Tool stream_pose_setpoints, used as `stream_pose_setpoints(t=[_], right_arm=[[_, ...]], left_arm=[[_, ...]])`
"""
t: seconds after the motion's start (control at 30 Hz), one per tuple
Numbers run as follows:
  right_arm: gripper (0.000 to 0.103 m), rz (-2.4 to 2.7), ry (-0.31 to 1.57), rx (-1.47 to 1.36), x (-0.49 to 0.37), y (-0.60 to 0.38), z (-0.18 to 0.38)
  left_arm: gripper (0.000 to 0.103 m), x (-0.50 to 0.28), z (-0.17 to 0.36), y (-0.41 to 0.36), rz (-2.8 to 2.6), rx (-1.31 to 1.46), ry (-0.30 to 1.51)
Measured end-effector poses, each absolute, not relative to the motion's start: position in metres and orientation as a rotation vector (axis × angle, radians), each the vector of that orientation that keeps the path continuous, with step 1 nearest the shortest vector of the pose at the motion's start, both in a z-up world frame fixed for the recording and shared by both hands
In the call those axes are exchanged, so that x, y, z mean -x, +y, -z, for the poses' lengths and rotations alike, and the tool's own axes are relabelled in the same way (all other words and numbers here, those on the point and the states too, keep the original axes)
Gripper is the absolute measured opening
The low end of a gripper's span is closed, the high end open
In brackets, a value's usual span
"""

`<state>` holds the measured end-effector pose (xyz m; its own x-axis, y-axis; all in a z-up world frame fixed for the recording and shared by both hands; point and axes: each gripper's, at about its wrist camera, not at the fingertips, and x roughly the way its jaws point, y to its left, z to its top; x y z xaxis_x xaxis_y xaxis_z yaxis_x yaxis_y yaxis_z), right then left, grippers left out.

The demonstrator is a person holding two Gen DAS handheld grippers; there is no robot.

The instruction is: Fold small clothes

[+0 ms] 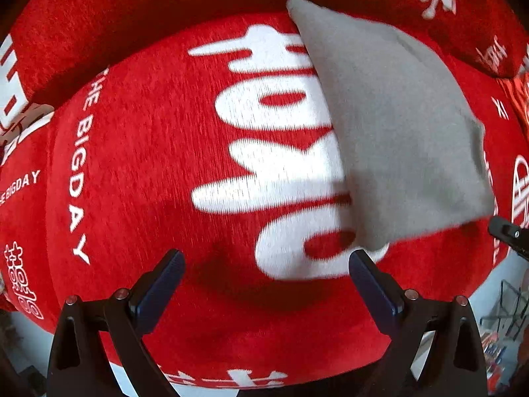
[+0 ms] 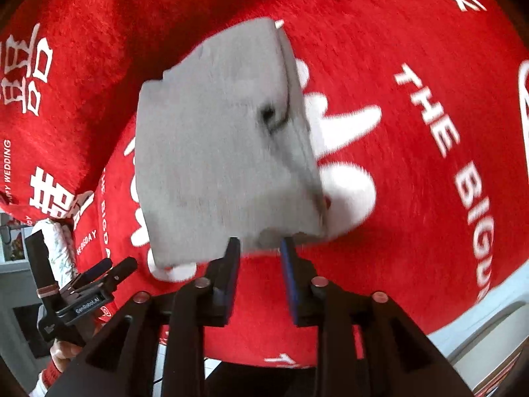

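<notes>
Nearest the left wrist camera, the left hand-held gripper (image 1: 266, 271) points down with its 2 dark-padded fingers (image 1: 373, 284) spread wide, nothing between them, hovering over a red plush cover (image 1: 139, 152) printed with large white characters and the words "THE BIGDAY". Up and to the right of it lies the folded grey garment (image 1: 393, 125), a small flat bundle resting on the red cover, its lower corner just beyond the right-hand finger. In the right wrist view, the right hand-held gripper (image 2: 259, 248) has its 2 blue-padded fingers (image 2: 231, 264) parted by a narrow gap; the near edge of the grey garment (image 2: 218, 152) sits just at the fingertips, and the pads do not press on it. That garment is folded into a rough rectangle with layered edges showing along its right side. At the lower left of this view, the left hand-held gripper (image 2: 115, 269) appears, held by a hand (image 2: 64, 352).
</notes>
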<state>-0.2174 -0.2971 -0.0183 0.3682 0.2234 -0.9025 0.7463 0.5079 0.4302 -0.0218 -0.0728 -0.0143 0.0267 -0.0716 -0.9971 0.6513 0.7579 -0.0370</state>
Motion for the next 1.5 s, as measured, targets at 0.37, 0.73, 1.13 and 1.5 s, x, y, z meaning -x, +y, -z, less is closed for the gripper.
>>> stream_pose_setpoints(t=[0.37,0.73,1.13,1.5], right_arm=[[0.054,0.386,1.196,-1.015,0.193,-0.367,0.024],[0.07,0.3,1.169,-1.128,0.172,-0.412,0.051],[0.077,0.115,1.094,-1.362,0.173,-0.442,0.097],[0.08,-0.108,1.059,-1.397,0.152,-0.442,0.106]], left_arm=[[0.101,-0.015,0.006,-0.139,0.517,-0.428,1.421],[0.102,-0.043,0.008,-0.176,0.513,-0.382,1.42],[0.102,-0.084,0.044,-0.183,0.601,-0.216,1.548],[0.102,-0.077,0.077,-0.213,0.809,-0.119,1.678]])
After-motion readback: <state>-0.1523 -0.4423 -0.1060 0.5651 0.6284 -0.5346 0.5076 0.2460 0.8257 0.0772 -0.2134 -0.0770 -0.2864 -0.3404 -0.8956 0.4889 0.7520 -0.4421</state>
